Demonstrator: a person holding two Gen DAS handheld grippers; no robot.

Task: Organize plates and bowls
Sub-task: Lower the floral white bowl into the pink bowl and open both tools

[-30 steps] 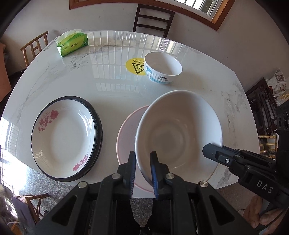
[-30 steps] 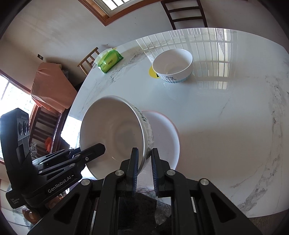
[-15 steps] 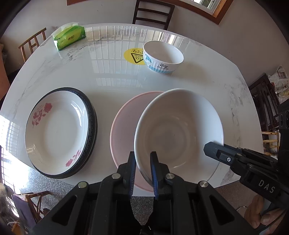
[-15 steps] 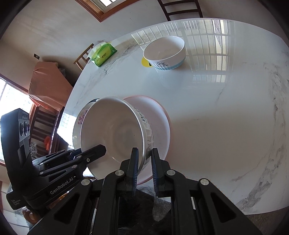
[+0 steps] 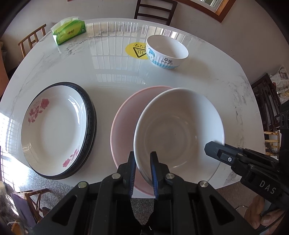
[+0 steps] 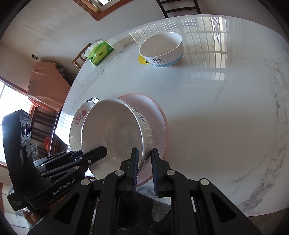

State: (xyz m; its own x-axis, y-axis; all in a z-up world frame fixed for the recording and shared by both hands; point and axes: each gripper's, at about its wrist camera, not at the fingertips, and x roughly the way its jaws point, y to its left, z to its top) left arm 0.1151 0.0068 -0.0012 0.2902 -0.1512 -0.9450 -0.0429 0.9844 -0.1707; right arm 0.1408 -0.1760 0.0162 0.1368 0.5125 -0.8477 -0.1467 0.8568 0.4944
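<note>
Both grippers hold one large white bowl (image 5: pixel 178 130) above a pink plate (image 5: pixel 122 123). My left gripper (image 5: pixel 142 162) is shut on the bowl's near-left rim. My right gripper (image 6: pixel 144 160) is shut on its opposite rim, and its body shows in the left wrist view (image 5: pixel 252 166). The bowl (image 6: pixel 115 130) has printed lettering on its outer wall and tilts slightly. A smaller white and blue bowl (image 5: pixel 167 51) stands at the far side. A white rose-patterned plate (image 5: pixel 54 130) lies on a dark-rimmed plate at the left.
A green tissue pack (image 5: pixel 69 32) lies at the far left of the white marble table (image 5: pixel 225 86). A yellow warning sticker (image 5: pixel 135 50) is beside the small bowl. Wooden chairs (image 5: pixel 153 9) stand around the table.
Both grippers have carried the large bowl forward over the table, so more of the pink plate now shows under it. Both grips are unchanged.
</note>
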